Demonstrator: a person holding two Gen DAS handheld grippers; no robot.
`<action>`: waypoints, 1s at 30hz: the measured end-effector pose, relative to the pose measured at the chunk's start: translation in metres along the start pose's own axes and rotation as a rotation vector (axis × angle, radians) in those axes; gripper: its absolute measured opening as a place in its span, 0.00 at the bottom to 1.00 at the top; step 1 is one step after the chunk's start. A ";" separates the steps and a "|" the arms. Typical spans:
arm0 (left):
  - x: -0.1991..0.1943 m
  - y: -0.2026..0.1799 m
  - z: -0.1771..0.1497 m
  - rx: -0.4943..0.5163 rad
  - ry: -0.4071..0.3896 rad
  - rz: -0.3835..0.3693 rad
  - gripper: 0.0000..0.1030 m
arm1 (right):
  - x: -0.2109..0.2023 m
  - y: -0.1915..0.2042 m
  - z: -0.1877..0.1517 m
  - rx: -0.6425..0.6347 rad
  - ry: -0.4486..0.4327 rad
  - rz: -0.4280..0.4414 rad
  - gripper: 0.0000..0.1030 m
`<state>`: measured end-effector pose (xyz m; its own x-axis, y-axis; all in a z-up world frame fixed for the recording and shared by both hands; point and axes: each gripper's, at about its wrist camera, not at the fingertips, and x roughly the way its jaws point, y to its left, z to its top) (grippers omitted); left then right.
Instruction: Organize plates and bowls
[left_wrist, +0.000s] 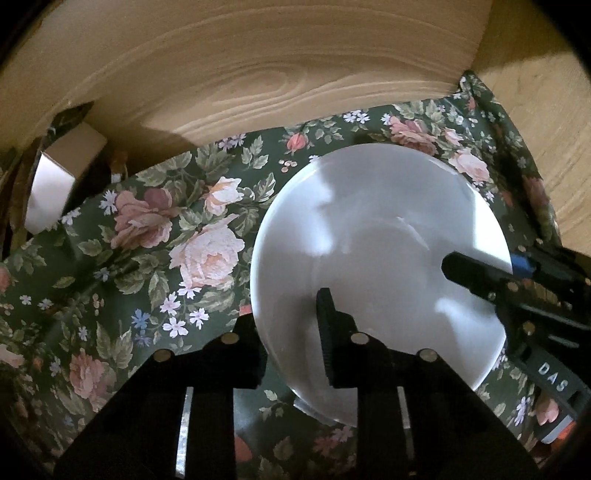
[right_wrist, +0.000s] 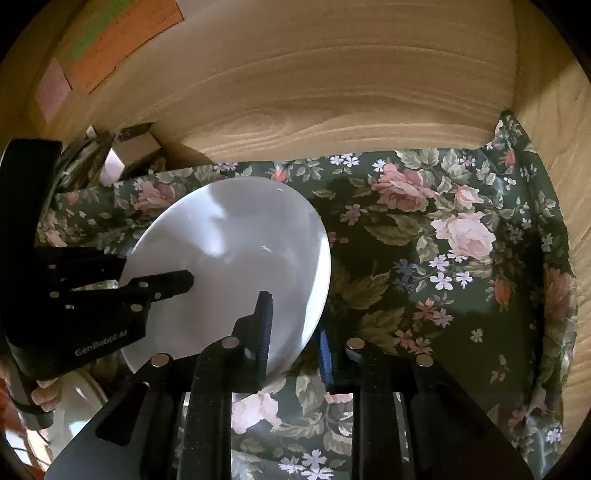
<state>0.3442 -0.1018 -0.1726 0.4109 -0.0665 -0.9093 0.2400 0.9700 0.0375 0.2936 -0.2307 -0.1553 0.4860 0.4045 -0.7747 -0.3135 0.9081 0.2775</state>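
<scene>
A white plate (left_wrist: 380, 258) is held inside a wooden cabinet, just above the floral shelf liner (left_wrist: 155, 240). My left gripper (left_wrist: 291, 332) straddles its near left rim, one finger over the plate and one beneath. My right gripper (right_wrist: 295, 332) straddles its right rim in the same way; the plate shows in the right wrist view (right_wrist: 236, 251). Each gripper appears in the other's view: the right one (left_wrist: 517, 295) at the plate's right edge, the left one (right_wrist: 110, 295) at its left edge. Both are closed on the plate's rim.
The wooden back wall (left_wrist: 258, 74) and right side wall (right_wrist: 554, 129) close in the shelf. A small white box (left_wrist: 55, 184) stands in the back left corner. Coloured paper notes (right_wrist: 110, 44) hang at upper left. Another white dish (right_wrist: 74, 406) shows below left.
</scene>
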 end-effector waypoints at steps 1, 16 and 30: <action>-0.002 -0.001 -0.001 0.003 -0.008 0.003 0.23 | -0.002 0.000 0.000 0.002 -0.005 0.004 0.19; -0.059 0.011 -0.016 -0.024 -0.148 0.013 0.23 | -0.049 0.030 0.003 -0.051 -0.129 -0.006 0.19; -0.105 0.032 -0.057 -0.091 -0.219 0.034 0.23 | -0.074 0.072 -0.005 -0.099 -0.176 0.023 0.19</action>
<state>0.2589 -0.0508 -0.0995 0.6007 -0.0726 -0.7961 0.1462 0.9891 0.0201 0.2315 -0.1960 -0.0807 0.6105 0.4453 -0.6550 -0.4001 0.8871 0.2301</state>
